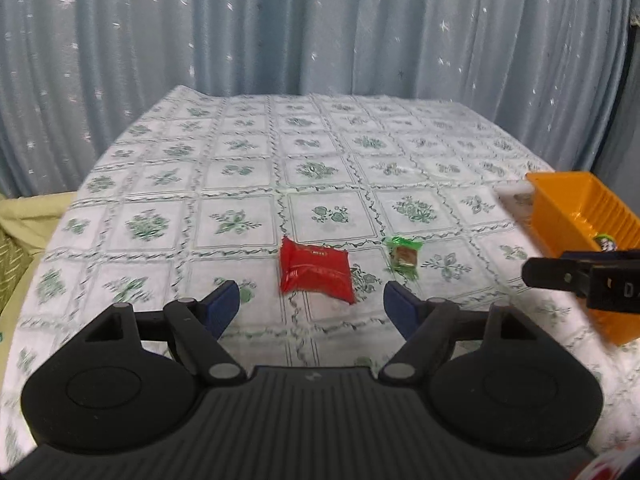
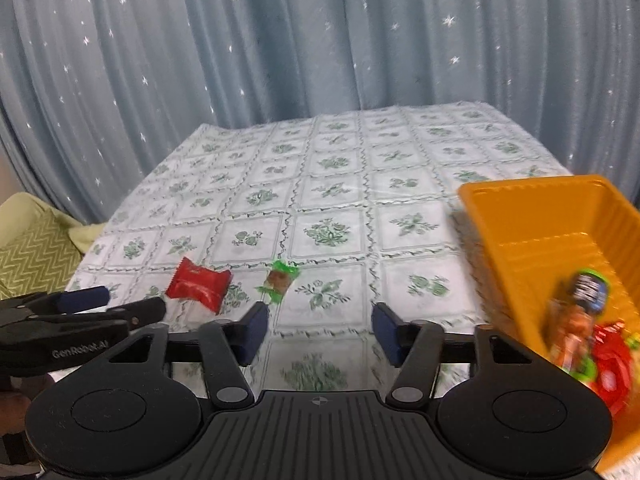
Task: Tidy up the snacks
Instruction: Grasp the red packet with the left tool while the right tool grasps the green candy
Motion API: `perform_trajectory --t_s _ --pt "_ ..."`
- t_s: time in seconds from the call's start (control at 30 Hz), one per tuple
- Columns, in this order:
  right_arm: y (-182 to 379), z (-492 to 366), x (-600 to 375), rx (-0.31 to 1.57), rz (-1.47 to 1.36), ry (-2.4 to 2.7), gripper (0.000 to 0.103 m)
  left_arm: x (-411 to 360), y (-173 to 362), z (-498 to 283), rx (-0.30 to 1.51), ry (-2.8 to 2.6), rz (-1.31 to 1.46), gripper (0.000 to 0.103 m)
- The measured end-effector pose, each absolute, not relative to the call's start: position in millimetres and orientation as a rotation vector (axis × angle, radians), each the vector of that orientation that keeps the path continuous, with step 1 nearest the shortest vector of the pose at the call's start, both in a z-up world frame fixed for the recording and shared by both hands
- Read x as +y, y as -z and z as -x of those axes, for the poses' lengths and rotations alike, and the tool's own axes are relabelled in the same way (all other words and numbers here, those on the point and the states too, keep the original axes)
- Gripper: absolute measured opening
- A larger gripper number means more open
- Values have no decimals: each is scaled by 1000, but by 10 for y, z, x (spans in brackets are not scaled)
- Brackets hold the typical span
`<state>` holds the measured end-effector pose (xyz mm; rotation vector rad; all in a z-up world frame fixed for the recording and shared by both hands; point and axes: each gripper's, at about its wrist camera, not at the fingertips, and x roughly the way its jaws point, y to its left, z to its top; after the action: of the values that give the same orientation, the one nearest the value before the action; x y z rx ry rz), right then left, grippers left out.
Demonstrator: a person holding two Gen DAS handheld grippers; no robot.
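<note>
A red snack packet (image 1: pixel 316 276) lies on the table just ahead of my left gripper (image 1: pixel 312 306), which is open and empty. A small green-wrapped candy (image 1: pixel 404 256) lies to its right. In the right wrist view the red packet (image 2: pixel 199 283) and the green candy (image 2: pixel 279 281) lie ahead and to the left of my right gripper (image 2: pixel 317 330), open and empty. An orange bin (image 2: pixel 552 216) at the right holds several snacks (image 2: pixel 588 320). The bin also shows in the left wrist view (image 1: pixel 576 216).
The table carries a white cloth with green flower squares (image 1: pixel 320 152). A blue-grey curtain (image 1: pixel 320 28) hangs behind it. A yellow-green cushion (image 2: pixel 36 248) lies off the table's left edge. The left gripper's fingers (image 2: pixel 120 312) show at left in the right wrist view.
</note>
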<state>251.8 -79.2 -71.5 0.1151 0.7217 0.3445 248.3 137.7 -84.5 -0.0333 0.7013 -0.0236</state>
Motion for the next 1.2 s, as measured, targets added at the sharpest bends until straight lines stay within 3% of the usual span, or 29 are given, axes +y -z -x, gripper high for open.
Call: perform_trajectory --t_s 0.3,0.47,0.63,0.73,1.1,1.17,1.2 --pt "954 -3008 -599 757 -119 -348 50 1434 1175 -2927 729 56 41 75" --pt "1050 -3127 -549 771 -115 -345 50 1402 1255 -3060 726 68 25 66" --pt "1092 -3218 -494 772 -113 -365 50 1420 1301 -3119 730 85 27 47" --pt "1124 -3269 -483 789 -141 -376 50 1448 1292 -3116 733 89 38 43" --pt "1269 -3408 -261 808 -125 -427 50 1692 1113 -3008 696 19 105 43" --pt "1282 -3428 -198 803 -116 -431 48 1703 1123 -3007 702 19 111 43" --pt "1290 -3433 -173 803 -108 -430 41 1710 1128 -3009 706 18 118 43"
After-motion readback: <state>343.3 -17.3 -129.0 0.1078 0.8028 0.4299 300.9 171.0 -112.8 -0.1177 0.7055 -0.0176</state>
